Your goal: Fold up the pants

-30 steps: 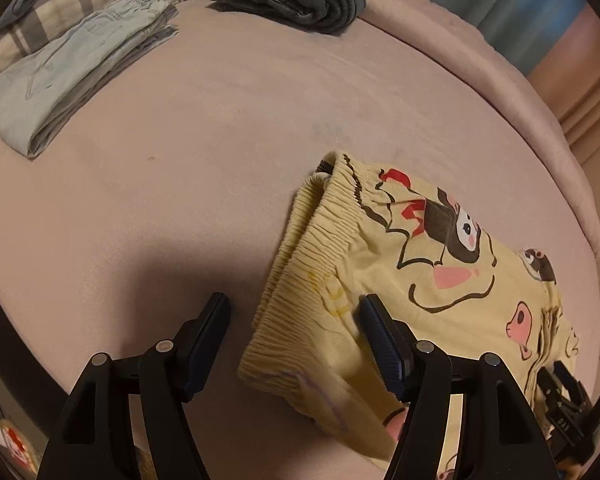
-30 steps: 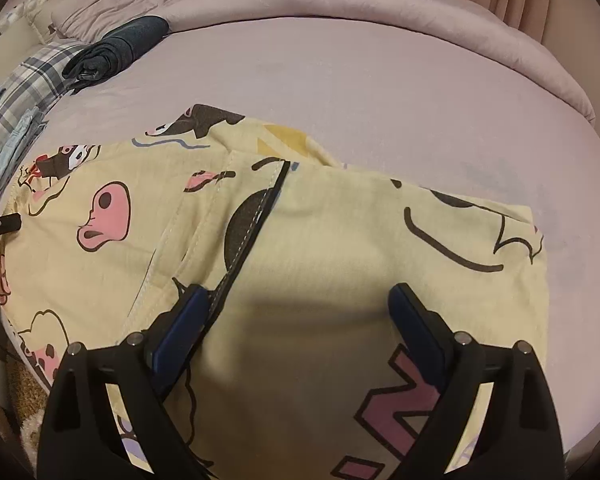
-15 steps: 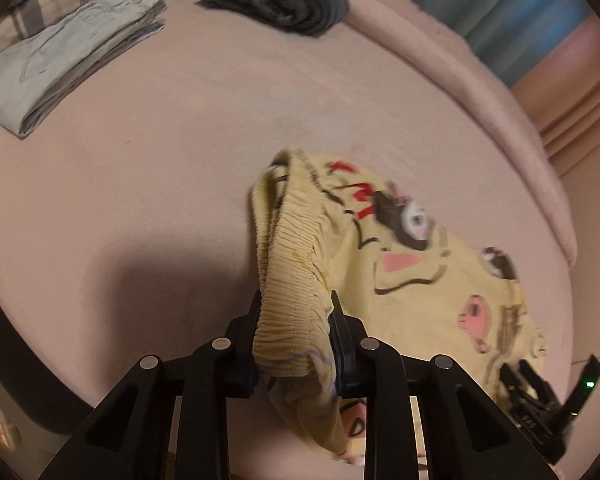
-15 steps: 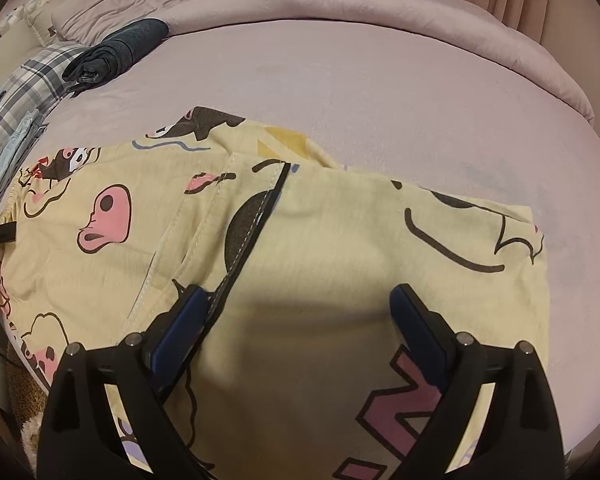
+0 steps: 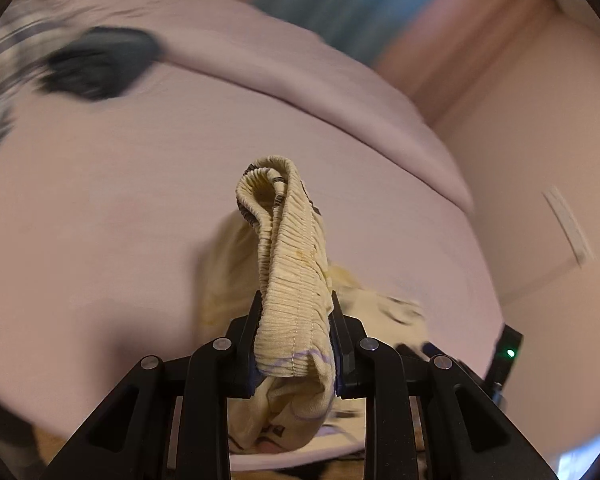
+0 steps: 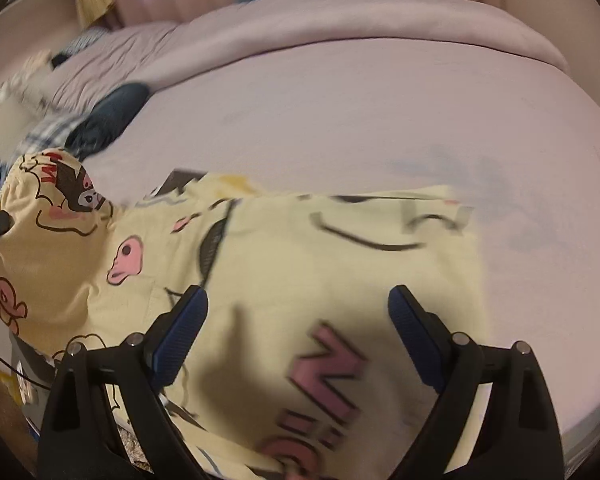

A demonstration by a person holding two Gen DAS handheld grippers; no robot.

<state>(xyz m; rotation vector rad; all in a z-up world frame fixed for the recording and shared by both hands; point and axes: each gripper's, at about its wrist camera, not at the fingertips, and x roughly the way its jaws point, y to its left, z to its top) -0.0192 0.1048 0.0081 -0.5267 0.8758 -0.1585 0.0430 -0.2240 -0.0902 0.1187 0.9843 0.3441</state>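
The yellow cartoon-print pants (image 6: 284,264) lie on the pink bed. My left gripper (image 5: 294,344) is shut on their ribbed elastic waistband (image 5: 292,252) and holds it lifted off the bed; the band stands up between the fingers. In the right wrist view the raised waist end (image 6: 48,216) bulges at the left. My right gripper (image 6: 298,320) is open, its blue-padded fingers hovering just above the leg end of the pants, holding nothing.
A dark folded garment (image 5: 100,62) lies at the far left of the bed, also in the right wrist view (image 6: 108,120), beside plaid fabric (image 6: 48,136). A rolled pink duvet (image 6: 340,28) runs along the far edge. The bed sheet (image 6: 380,120) spreads beyond the pants.
My left gripper closed on the waistband and has lifted it up off the bed, tilting upward. The right gripper stayed open over the legs, shifting slightly.
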